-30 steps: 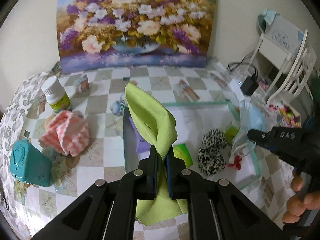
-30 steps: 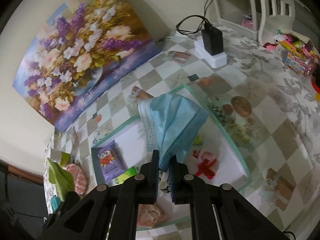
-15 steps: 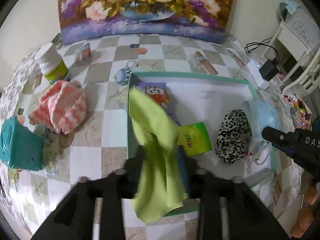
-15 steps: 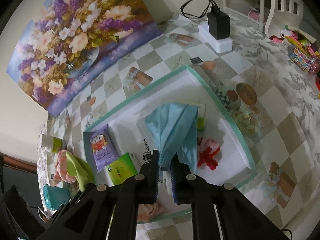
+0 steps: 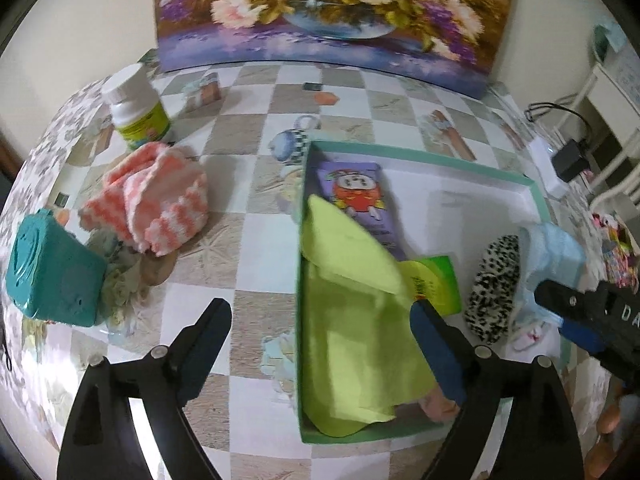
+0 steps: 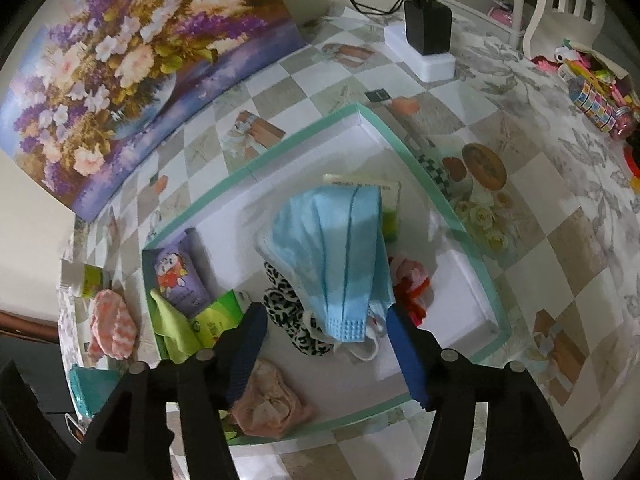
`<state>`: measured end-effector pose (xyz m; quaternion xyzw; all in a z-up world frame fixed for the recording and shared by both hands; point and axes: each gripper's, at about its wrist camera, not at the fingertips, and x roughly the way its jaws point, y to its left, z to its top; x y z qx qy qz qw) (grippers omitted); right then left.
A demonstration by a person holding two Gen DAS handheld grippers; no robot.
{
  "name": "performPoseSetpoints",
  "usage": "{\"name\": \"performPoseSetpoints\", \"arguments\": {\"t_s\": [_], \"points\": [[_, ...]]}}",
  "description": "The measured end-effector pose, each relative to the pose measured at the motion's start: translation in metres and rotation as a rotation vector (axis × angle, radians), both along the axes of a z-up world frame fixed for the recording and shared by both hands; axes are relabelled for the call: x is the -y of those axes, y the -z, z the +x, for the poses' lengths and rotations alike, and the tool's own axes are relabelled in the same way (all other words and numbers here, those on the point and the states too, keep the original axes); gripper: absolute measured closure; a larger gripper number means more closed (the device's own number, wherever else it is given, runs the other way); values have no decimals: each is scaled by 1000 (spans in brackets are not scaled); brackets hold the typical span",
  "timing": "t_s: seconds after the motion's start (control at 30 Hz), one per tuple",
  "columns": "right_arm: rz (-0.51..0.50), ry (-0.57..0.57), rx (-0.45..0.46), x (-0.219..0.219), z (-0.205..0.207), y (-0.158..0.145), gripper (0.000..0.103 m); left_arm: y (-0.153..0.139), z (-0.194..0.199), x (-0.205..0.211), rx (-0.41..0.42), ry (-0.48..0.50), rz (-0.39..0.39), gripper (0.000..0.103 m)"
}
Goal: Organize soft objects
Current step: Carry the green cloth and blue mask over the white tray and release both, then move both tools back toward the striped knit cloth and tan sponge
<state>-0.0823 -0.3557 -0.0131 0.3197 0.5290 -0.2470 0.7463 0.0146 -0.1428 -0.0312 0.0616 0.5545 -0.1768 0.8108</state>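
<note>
My left gripper hangs over the left end of the teal-rimmed box. Its jaws are opening wide, and the lime-green cloth lies loose in the box below them, free of the pads. My right gripper is opening over the box's middle. The blue face mask sags between its fingers, which do not press on it, onto a leopard-print scrunchie. In the box lie a purple tissue packet, a green tissue pack, a red-and-pink trinket and a pink cloth.
A pink-and-white striped knit cloth, a white bottle and a teal case sit on the checked tablecloth left of the box. A flower painting leans on the wall. A charger block stands at the back right.
Both grippers went from shut to open and sank towards the box. The green cloth dropped into the box's left end, and the mask slipped free over the scrunchie.
</note>
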Motion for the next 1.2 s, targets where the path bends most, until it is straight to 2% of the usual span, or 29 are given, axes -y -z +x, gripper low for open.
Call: {"name": "performPoseSetpoints", "arguments": {"t_s": [0.17, 0.37, 0.67, 1.2], "points": [[-4, -9, -30, -1, 2, 6, 23, 4, 4, -8, -8, -40, 17, 5], [-14, -14, -49, -1, 3, 8, 17, 7, 9, -16, -9, -85, 42, 4], [-61, -71, -74, -17, 16, 7, 14, 1, 21, -36, -27, -150, 34, 4], [-113, -170, -41, -50, 31, -9, 14, -38, 38, -80, 39, -222, 33, 4]]}}
